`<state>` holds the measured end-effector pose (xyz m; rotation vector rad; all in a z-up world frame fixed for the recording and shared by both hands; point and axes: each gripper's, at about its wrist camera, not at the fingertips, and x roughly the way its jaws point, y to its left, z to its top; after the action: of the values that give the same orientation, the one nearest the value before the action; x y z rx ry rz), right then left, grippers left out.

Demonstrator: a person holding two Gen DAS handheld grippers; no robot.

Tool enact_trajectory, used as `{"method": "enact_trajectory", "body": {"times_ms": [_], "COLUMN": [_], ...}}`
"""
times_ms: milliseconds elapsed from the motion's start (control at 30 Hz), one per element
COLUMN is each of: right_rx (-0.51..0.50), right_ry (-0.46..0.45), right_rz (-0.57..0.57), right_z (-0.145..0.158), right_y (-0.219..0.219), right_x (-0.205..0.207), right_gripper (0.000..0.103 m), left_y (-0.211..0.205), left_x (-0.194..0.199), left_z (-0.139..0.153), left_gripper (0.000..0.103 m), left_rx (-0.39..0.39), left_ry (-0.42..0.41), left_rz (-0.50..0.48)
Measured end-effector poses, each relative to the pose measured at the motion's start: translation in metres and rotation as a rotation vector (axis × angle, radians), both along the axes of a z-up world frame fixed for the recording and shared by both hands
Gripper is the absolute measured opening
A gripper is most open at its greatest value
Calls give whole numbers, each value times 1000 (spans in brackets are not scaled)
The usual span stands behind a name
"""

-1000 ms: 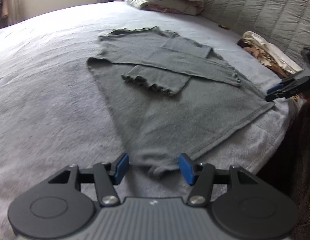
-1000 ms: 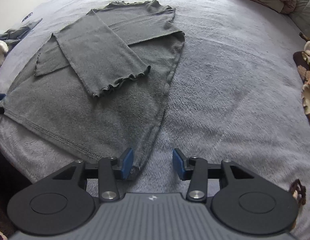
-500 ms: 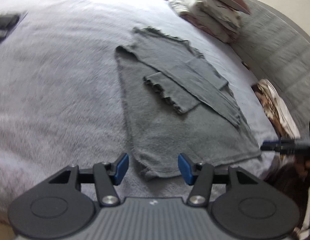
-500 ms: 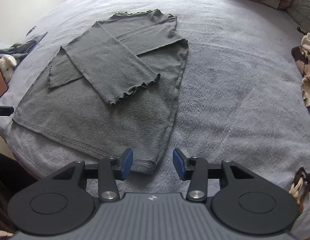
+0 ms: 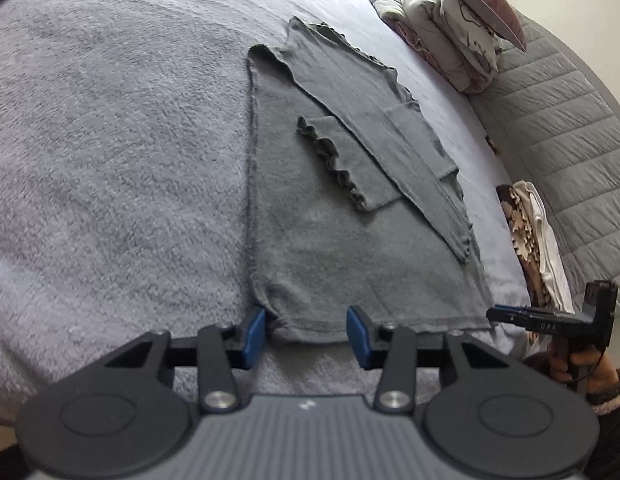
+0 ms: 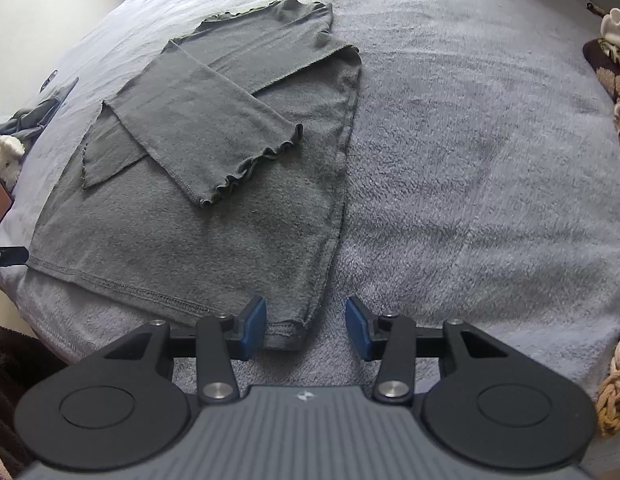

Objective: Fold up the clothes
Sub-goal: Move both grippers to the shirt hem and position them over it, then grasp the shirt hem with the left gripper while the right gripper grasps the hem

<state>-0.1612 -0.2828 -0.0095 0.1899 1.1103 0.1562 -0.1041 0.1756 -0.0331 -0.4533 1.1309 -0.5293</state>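
Nearest, the left tongs (image 5: 306, 330) stood released, the near-left hem corner of the grey top (image 5: 349, 240) lying between the pads; the right tongs (image 6: 306, 328) were likewise released over the near-right hem corner. The top lay flat on the bed (image 6: 489, 160), both sleeves (image 6: 202, 128) already crossed over the chest, so by my judgement the sleeve folds were in place and the body still needed folding up from the hem. No containers showed; farther back sat a stack of folded bedding (image 5: 449, 28).
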Motion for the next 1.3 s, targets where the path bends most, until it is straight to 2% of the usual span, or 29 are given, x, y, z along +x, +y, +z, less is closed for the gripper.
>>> {"method": "enact_trajectory", "body": {"times_ms": [233, 333, 367, 467, 500, 600, 967, 1133, 1300], "right_rx": [0, 3, 5, 25, 35, 35, 91, 108, 127], "right_ry": [3, 3, 3, 3, 2, -24, -146, -167, -176], "right_rz": [9, 12, 14, 23, 24, 16, -65, -125, -185], "right_z": [-1, -1, -1, 0, 0, 5, 32, 29, 18], "right_y": [-1, -1, 0, 0, 1, 3, -8, -14, -18], "right_x": [1, 0, 0, 0, 0, 0, 24, 54, 87], "right_gripper": [47, 46, 45, 27, 16, 10, 9, 9, 8], "left_y": [-5, -6, -7, -9, -10, -10, -5, -4, -1], "left_x": [1, 1, 1, 1, 1, -1, 23, 51, 87], "left_z": [-2, -2, -3, -4, -4, -2, 26, 29, 17], "left_gripper": [43, 32, 24, 11, 10, 8, 3, 2, 0], "left_rx": [13, 19, 21, 25, 30, 27, -63, -105, -123], "left_ry": [2, 3, 3, 5, 2, -10, -86, -118, -138], "left_rz": [-31, -44, -48, -58, -57, -40, 53, 126, 210]}}
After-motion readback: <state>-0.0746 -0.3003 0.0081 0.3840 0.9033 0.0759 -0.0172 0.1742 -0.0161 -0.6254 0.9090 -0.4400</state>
